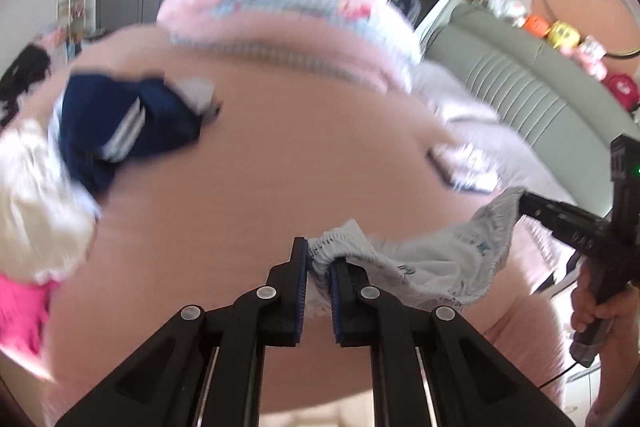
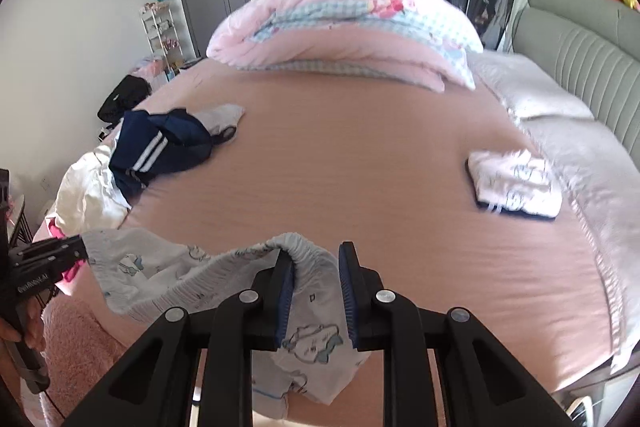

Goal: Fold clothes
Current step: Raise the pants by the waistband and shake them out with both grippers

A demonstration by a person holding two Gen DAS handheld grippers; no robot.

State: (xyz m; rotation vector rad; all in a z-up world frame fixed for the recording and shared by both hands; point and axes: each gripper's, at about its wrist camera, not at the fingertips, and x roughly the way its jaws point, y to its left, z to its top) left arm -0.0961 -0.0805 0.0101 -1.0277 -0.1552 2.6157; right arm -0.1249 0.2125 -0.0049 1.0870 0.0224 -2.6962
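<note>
A pair of white printed children's pants (image 2: 168,275) hangs by its elastic waistband above the near edge of the pink bed (image 2: 360,167). My left gripper (image 1: 319,259) is shut on one end of the waistband (image 1: 328,247). My right gripper (image 2: 314,263) has its jaws apart, with the waistband draped over the left finger (image 2: 286,267); the pants (image 2: 308,347) hang below it. In the left wrist view the right gripper (image 1: 524,201) seems to pinch the pants' far end (image 1: 460,259). In the right wrist view the left gripper (image 2: 82,245) holds the other end.
A navy garment with white stripes (image 2: 160,147) lies on white clothes (image 2: 88,187) at the bed's left. A folded white and navy garment (image 2: 516,183) sits at the right. A rolled pink duvet (image 2: 344,27) is at the back, a grey headboard (image 2: 580,59) at the right.
</note>
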